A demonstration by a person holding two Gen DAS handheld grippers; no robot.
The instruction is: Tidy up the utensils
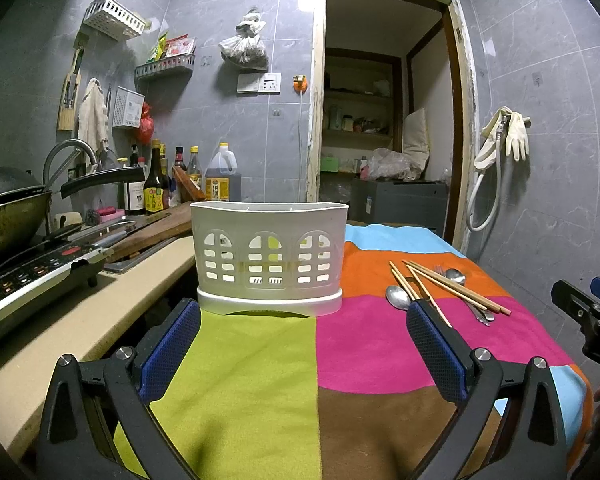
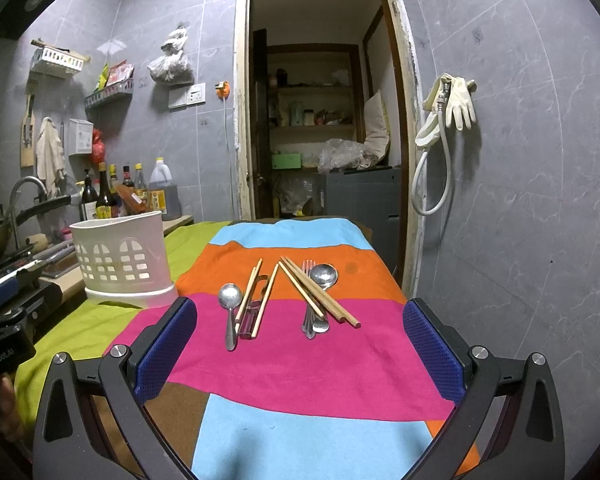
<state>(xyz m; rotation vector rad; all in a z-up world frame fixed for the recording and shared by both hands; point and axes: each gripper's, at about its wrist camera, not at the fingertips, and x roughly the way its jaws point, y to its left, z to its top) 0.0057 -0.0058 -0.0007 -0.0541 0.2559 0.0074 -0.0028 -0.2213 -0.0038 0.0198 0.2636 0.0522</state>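
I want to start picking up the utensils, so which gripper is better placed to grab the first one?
Right. The right gripper is open and faces the spoons and chopsticks directly, while the left gripper, also open, faces the white basket.

The cloth (image 2: 300, 360) on the surface is a patchwork of lime green, magenta, orange, sky blue and brown blocks. At centre left of the right wrist view, the basket (image 2: 122, 256) is plain white with arched cut-outs over a grid of holes. The spoons (image 2: 230, 300) and fork (image 2: 308, 280) are silver; the chopsticks (image 2: 320, 296) pale wood. Both grippers' fingers (image 2: 164, 348) carry dark blue dimpled pads on black frames. The wall (image 2: 520, 160) is grey marbled tile; the gloves (image 2: 460, 104) cream.
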